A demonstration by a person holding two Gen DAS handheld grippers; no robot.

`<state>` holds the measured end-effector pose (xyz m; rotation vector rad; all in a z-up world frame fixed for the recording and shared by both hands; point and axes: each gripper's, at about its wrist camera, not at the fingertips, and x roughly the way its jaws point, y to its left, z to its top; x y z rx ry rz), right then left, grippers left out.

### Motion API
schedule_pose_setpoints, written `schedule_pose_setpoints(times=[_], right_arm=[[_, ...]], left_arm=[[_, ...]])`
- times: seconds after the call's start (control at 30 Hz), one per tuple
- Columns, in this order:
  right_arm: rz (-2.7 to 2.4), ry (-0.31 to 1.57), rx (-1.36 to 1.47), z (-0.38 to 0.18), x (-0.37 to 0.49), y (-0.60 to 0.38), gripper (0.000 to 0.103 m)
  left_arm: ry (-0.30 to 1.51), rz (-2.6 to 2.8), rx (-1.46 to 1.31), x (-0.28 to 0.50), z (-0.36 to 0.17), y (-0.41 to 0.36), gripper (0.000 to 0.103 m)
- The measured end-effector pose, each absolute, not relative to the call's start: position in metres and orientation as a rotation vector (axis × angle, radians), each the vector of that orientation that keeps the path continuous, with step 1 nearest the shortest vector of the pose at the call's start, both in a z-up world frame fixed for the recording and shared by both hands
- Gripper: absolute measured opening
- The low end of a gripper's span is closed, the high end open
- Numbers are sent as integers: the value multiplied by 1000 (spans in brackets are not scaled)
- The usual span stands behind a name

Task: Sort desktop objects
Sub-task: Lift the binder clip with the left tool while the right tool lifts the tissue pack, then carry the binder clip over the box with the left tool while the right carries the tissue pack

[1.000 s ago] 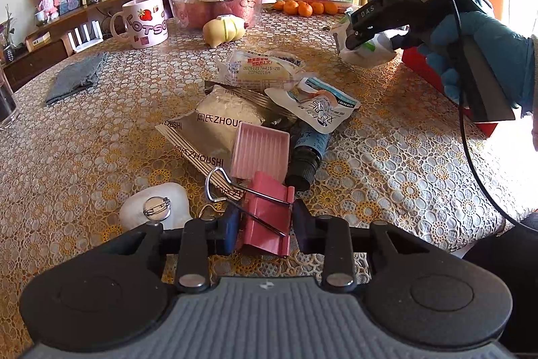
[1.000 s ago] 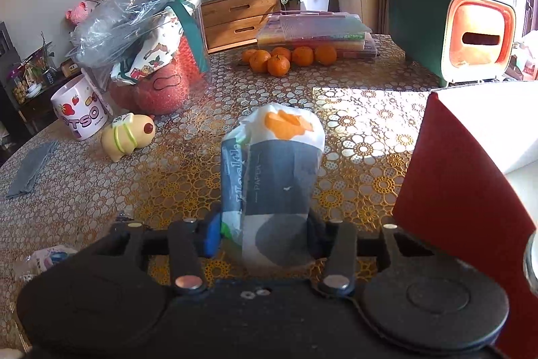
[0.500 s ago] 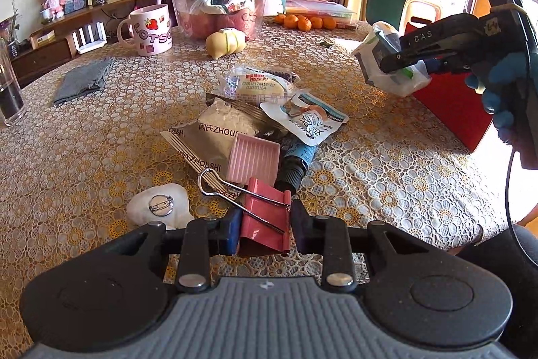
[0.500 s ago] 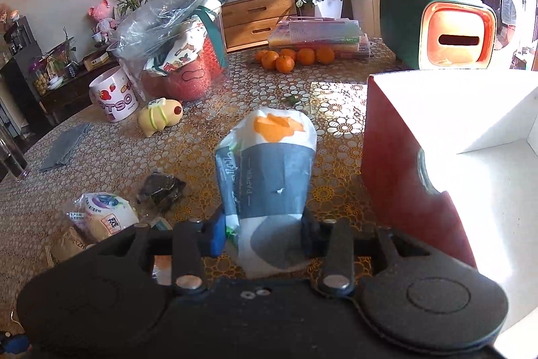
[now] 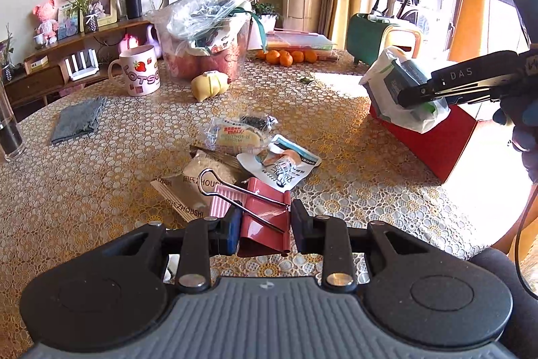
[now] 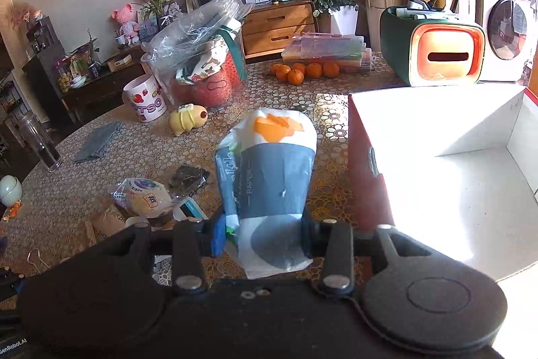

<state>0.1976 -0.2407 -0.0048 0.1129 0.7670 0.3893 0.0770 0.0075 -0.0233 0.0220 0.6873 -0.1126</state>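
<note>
My left gripper (image 5: 265, 229) is shut on a pink binder clip (image 5: 264, 219) with steel wire handles, held above the table's near side. My right gripper (image 6: 264, 232) is shut on a white, grey and orange tissue pack (image 6: 269, 177); in the left wrist view the pack (image 5: 400, 96) hangs over the left edge of the red box (image 5: 437, 140). The box's white inside (image 6: 454, 174) lies just right of the pack. A pile of snack packets (image 5: 242, 140) lies mid-table.
A strawberry mug (image 5: 139, 74), a plastic bag of goods (image 5: 208, 36), a yellow toy (image 5: 210, 83), several oranges (image 5: 285, 56), a green tissue holder (image 6: 433, 49), a grey cloth (image 5: 79, 120) and a glass (image 5: 8, 130) stand around the lace tablecloth.
Both grippers rose and pulled back with their loads. The binder clip has left the table. The tissue pack moved toward the red box, whose white inside now shows wide on the right.
</note>
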Motion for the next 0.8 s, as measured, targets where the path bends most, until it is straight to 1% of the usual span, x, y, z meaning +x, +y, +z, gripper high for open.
schedule_pose_setpoints(times=[0.43,0.8], right_arm=[[435,703,129,37,166,-290,41],[372,687,136,44,169,-345,41]], left_arm=[[644,-206,47,96,12,-36,29],[627,-308,76,125,34,-91,29]])
